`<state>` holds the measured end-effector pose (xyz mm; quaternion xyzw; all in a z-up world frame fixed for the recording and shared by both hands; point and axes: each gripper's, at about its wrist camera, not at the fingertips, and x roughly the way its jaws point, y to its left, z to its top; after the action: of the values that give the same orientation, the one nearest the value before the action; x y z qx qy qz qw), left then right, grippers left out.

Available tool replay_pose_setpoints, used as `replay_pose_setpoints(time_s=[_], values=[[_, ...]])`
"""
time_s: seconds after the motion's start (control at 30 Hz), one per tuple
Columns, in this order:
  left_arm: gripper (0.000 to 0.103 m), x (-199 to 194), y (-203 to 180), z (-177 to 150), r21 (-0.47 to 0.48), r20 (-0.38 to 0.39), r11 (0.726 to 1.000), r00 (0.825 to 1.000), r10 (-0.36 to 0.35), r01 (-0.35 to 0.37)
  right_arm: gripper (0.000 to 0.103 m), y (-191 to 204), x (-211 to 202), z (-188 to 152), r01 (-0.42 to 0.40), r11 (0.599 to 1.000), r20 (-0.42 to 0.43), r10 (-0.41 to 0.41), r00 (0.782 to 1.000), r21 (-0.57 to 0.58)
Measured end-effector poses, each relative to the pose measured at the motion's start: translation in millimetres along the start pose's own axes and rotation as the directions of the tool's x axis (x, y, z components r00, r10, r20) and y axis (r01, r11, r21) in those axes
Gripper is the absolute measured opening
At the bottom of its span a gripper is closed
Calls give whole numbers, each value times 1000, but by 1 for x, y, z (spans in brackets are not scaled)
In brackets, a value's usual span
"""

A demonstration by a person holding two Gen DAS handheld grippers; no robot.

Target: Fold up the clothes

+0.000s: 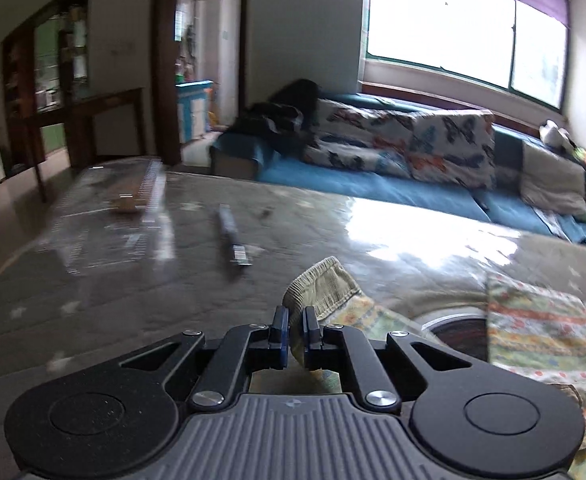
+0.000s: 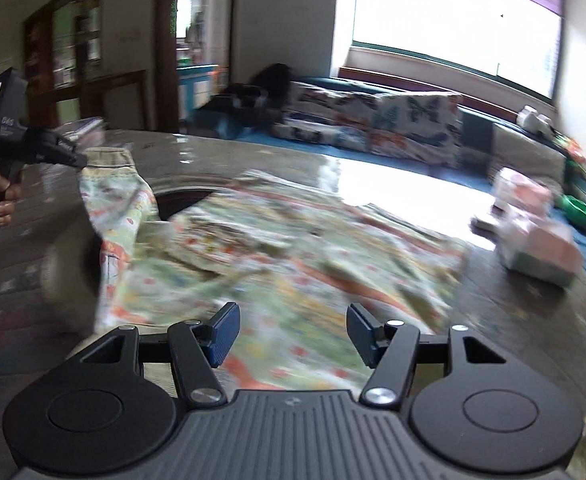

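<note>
A patterned garment [image 2: 277, 252] in green, orange and white lies spread on the glossy table [image 2: 253, 152]. My left gripper [image 1: 296, 330] is shut on its ribbed olive cuff [image 1: 325, 284] and holds the sleeve lifted. It also shows in the right wrist view [image 2: 81, 162], at the far left, pinching the cuff [image 2: 111, 158]. The garment's body lies at the right of the left wrist view [image 1: 545, 332]. My right gripper [image 2: 291, 332] is open and empty, just above the garment's near part.
Pink and white boxes [image 2: 533, 232] sit on the table at the right. A remote-like stick [image 1: 233, 240] and a clear plastic box [image 1: 125, 200] lie on the far left. A round dark opening [image 1: 461, 332] shows in the table. A blue sofa [image 1: 373, 184] with cushions stands behind.
</note>
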<state>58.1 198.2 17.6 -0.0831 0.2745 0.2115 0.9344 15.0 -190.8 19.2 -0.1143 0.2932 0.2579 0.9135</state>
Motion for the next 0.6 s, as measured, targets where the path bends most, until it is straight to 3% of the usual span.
replay_pose_setpoints(time_s=[0.17, 0.4, 0.47, 0.53, 0.6], values=[[7, -17, 33, -8, -33, 3, 999, 999, 41, -41, 61, 37, 5, 7, -104, 992, -12, 103, 995, -71], [7, -18, 54, -22, -65, -29, 997, 998, 46, -48, 56, 88, 13, -7, -222, 957, -114, 203, 972, -186], [7, -18, 56, -23, -76, -28, 996, 999, 41, -43, 47, 98, 15, -14, -230, 950, -142, 203, 969, -210], [7, -21, 58, -22, -82, -21, 996, 999, 35, -37, 32, 98, 19, -20, -237, 950, -168, 205, 964, -202], [7, -24, 61, -22, -85, -14, 996, 999, 31, -32, 27, 94, 20, -23, -244, 953, -175, 213, 961, -181]])
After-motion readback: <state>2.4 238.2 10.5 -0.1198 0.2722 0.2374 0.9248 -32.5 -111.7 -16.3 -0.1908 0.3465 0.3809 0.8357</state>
